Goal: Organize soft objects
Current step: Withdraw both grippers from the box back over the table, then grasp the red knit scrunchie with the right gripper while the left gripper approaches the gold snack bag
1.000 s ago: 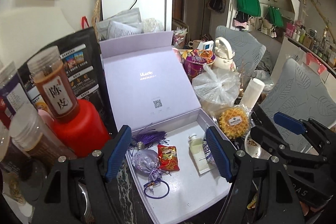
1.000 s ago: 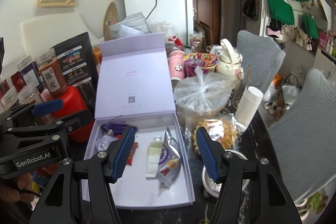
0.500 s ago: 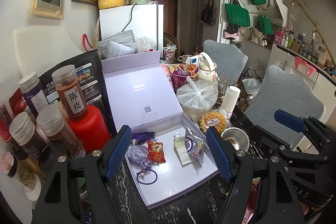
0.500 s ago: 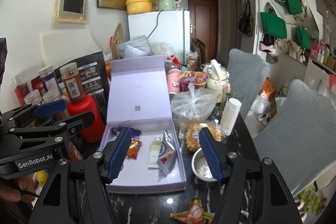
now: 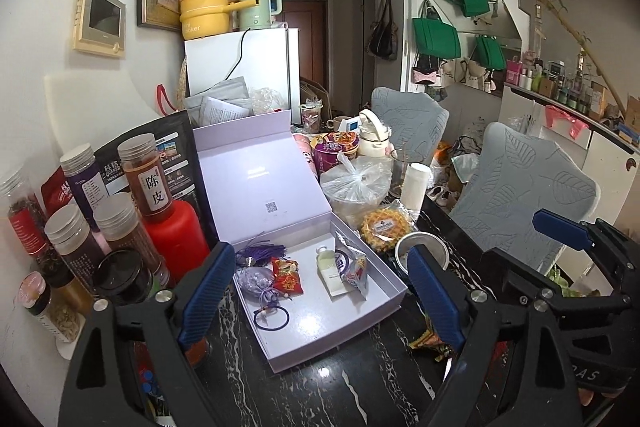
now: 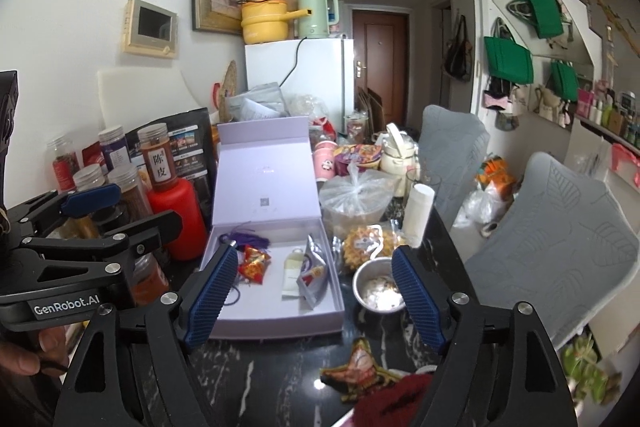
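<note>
Right claw empty, jaws just widened; patterned pouch apparently below.

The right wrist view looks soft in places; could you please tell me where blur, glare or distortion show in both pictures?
Right wrist view: the dark red object at the bottom edge is blurred, and glare spots the black table. Left wrist view: sharp, a bright reflection on the box floor; fisheye bends walls in both.

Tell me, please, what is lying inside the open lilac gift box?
Inside the lilac box: purple tassel, lavender sachet, red pouch, purple hair tie, pale bottle, foil packet. Anything beneath them is hidden.
</note>
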{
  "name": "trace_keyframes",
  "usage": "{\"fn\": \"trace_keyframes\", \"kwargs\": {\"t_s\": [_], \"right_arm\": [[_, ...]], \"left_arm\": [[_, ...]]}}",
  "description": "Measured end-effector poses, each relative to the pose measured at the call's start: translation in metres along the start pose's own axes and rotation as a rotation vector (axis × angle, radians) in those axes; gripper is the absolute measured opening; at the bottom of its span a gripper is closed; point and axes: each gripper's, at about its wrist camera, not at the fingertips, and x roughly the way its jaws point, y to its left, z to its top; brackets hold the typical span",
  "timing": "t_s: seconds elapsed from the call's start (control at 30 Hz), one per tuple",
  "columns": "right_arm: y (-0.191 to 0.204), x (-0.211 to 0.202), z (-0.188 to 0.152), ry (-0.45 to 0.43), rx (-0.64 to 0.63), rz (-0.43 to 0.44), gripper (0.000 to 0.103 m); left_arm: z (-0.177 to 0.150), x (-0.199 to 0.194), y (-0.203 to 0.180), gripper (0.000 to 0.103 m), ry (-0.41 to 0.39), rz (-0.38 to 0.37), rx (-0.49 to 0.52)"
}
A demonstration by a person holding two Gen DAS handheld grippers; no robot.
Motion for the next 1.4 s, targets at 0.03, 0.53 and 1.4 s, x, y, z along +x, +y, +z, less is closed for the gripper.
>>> {"fn": "trace_keyframes", "kwargs": {"t_s": [0.03,0.53,1.4], "right_arm": [[-0.001,-0.004,-0.003,-0.001,0.001,-0.003,0.083],[-0.021,-0.027,-0.058,0.042,0.046,-0.085,0.093],[-0.071,-0.023,-0.178,0.189,0.292,-0.151,0.096]], "left_arm": [[-0.002,-0.003,-0.002,0.089,-0.002,-0.004,0.003],[-0.047,-0.006,-0.023,0.089,0.052,-0.086,0.003],[-0.145,0.047,-0.041,0.089,0.263,-0.197,-0.008]]}}
